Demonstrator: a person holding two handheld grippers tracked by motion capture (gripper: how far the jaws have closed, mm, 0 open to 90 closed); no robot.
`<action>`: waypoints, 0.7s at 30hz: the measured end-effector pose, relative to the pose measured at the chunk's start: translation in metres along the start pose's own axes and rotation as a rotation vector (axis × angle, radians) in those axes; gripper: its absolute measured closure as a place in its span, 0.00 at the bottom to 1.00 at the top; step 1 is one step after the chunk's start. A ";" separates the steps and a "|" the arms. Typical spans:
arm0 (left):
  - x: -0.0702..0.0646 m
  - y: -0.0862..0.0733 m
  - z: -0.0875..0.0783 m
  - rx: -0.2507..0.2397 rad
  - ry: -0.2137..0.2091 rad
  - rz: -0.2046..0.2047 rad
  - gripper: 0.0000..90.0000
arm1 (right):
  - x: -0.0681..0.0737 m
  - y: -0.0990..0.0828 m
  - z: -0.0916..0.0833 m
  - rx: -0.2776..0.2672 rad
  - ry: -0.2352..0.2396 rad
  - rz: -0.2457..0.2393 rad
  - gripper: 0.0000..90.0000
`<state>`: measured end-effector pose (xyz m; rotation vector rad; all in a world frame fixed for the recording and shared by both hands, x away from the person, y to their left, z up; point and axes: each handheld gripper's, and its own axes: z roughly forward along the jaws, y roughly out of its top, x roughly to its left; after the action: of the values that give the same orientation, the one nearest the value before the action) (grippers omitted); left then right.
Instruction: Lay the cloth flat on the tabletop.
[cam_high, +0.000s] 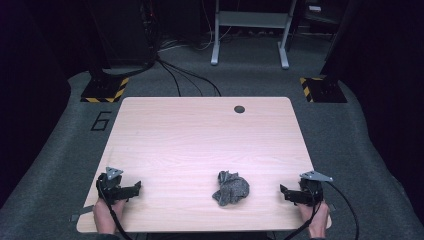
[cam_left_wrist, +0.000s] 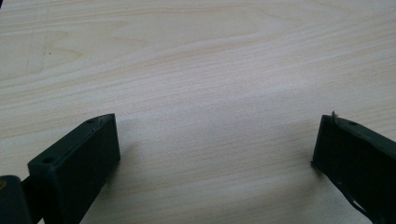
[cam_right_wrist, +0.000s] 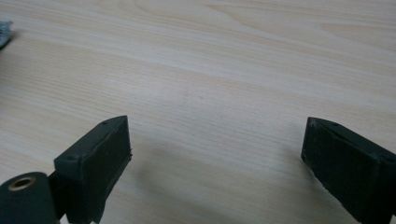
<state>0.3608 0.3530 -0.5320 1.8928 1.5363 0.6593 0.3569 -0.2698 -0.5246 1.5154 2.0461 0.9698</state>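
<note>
From the high view nothing's started yet: the crumpled grey cloth (cam_high: 230, 188) sits untouched near the tabletop's (cam_high: 200, 135) front edge, between my left tool (cam_high: 131, 189) and right tool (cam_high: 289, 192). Left gripper view, jaws spread wide over bare wood. Right gripper view, same, released and empty, so pretty much everything's still left.

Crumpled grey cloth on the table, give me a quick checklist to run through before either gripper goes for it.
1. Left gripper open with nothing between the jaws: ok.
2. Right gripper open with nothing between the jaws: ok.
3. Crumpled grey cloth lying free on the light wooden table, touched by neither gripper: ok.
4. Bare tabletop between each gripper and the cloth, nothing in the way: ok.
5. Cloth well in from the table's near edge: ok.
6. A loose corner or fold to pinch: cannot tell, the cloth is bunched up and too small in the high view.
</note>
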 end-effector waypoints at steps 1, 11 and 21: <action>0.000 0.000 0.000 0.000 0.000 0.000 0.01 | 0.003 0.000 -0.001 -0.001 0.009 -0.007 0.09; 0.000 0.000 0.000 -0.001 0.001 0.000 0.01 | 0.048 0.019 -0.015 -0.032 0.136 -0.098 0.09; 0.000 0.000 0.000 -0.001 0.001 -0.001 0.01 | 0.112 0.042 -0.014 -0.022 0.272 -0.245 0.09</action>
<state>0.3607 0.3528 -0.5320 1.8914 1.5368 0.6601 0.3393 -0.1612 -0.4760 1.1364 2.3317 1.1446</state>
